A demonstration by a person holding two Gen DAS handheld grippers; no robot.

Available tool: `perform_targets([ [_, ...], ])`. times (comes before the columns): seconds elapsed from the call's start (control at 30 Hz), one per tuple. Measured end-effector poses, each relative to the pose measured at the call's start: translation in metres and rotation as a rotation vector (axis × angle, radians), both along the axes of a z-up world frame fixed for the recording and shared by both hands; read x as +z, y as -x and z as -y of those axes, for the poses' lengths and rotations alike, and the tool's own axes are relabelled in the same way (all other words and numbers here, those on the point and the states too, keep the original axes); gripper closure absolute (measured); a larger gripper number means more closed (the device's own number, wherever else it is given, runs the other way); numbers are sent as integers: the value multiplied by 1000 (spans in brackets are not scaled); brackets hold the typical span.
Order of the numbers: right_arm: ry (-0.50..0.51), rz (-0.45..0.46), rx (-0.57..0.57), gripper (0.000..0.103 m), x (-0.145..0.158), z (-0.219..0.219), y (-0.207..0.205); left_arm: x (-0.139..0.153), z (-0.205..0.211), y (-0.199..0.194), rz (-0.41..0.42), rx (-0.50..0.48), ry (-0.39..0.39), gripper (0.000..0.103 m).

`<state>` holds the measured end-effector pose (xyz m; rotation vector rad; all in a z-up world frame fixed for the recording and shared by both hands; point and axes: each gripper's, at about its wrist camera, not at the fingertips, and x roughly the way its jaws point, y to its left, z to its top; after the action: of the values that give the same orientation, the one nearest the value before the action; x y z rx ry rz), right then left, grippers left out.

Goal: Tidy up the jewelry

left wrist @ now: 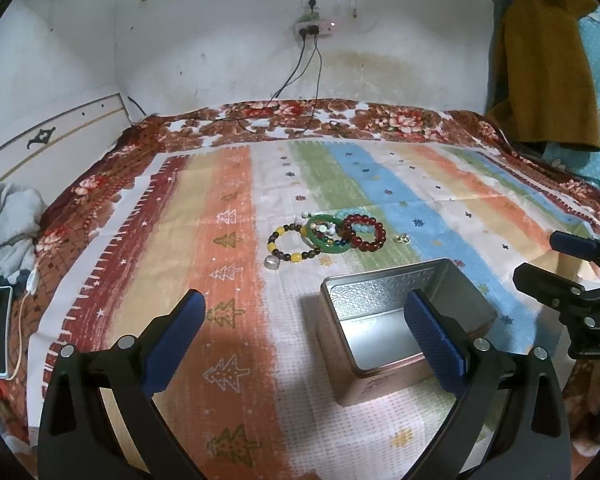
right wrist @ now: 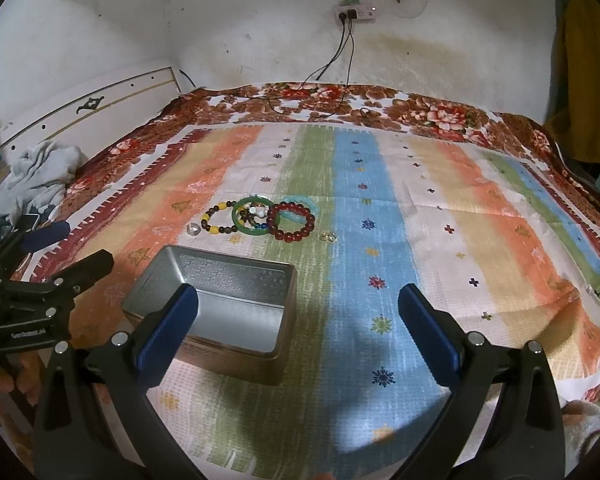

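Both the left gripper (left wrist: 305, 334) and right gripper (right wrist: 298, 328) hover wide apart and empty over the striped cloth (right wrist: 440, 208), the open tin (right wrist: 236, 300) near them, bracelets (right wrist: 260, 218) heaped just beyond.

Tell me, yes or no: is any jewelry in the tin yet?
No. The tin shows only bare metal inside; the bracelets lie on the cloth beyond it.

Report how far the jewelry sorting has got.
Nothing looks done yet: the metal tin stands open and shows no jewelry inside. Nothing is in hand: the left tongs and right tongs are both open and empty. Left to do: the yellow-bead bracelet, green bangle, red bead bracelet, silver ring and small gold piece all lie on the cloth beyond the tin.
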<state>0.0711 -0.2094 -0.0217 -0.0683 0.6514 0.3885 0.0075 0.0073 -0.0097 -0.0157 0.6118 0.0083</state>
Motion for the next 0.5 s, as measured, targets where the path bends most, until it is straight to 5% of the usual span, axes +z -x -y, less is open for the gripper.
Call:
perform_targets([
  [0.5,1,-3,2,5,-2,-1,-1,1,2,1,-7,10,-11,6],
])
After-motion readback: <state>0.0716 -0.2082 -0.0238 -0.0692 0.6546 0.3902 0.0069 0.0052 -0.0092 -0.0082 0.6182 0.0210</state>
